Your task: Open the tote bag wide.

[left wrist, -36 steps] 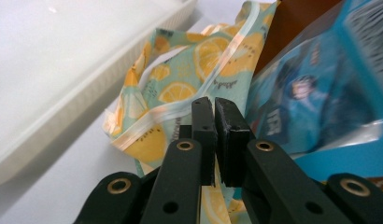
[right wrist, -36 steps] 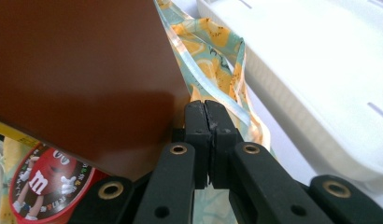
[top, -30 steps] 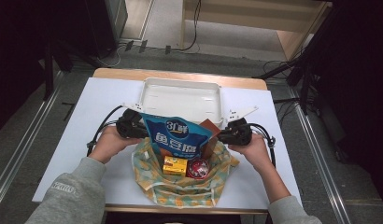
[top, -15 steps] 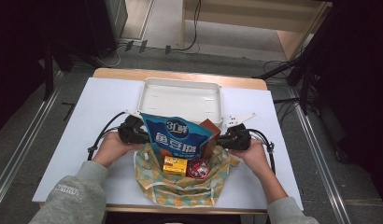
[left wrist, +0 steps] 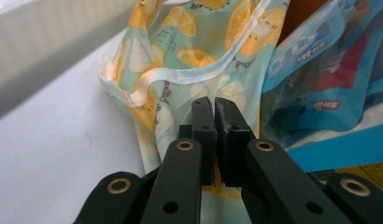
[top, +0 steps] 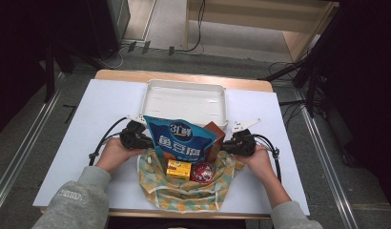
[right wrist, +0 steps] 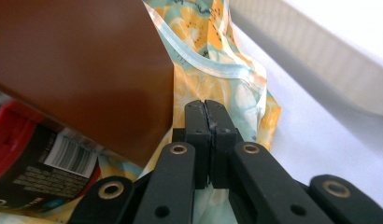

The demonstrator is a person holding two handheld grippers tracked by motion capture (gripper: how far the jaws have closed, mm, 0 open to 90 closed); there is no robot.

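Note:
A lemon-print cloth bag (top: 184, 193) lies open at the table's near edge. A blue snack pouch (top: 179, 138) and a brown box (top: 215, 139) stand in it, with a yellow box (top: 178, 169) and a red-lidded can (top: 202, 171) in front. My left gripper (top: 145, 141) pinches the bag's left rim, and my right gripper (top: 227, 144) pinches its right rim. In the left gripper view the gripper (left wrist: 213, 105) is shut on the bag's fabric (left wrist: 189, 28), beside the pouch (left wrist: 320, 70). In the right gripper view the gripper (right wrist: 204, 107) is shut on the fabric (right wrist: 217, 79) next to the brown box (right wrist: 87, 60) and the can (right wrist: 31, 154).
A white rectangular tray (top: 184, 100) sits just behind the bag, its wall close to both grippers (left wrist: 40, 37) (right wrist: 329, 56). White table cover (top: 88, 119) spreads left and right of the bag. Cables trail from both grippers along the table.
Both hands have sunk a little toward the table with the bag's rims still held. The bag and its contents have settled lower.

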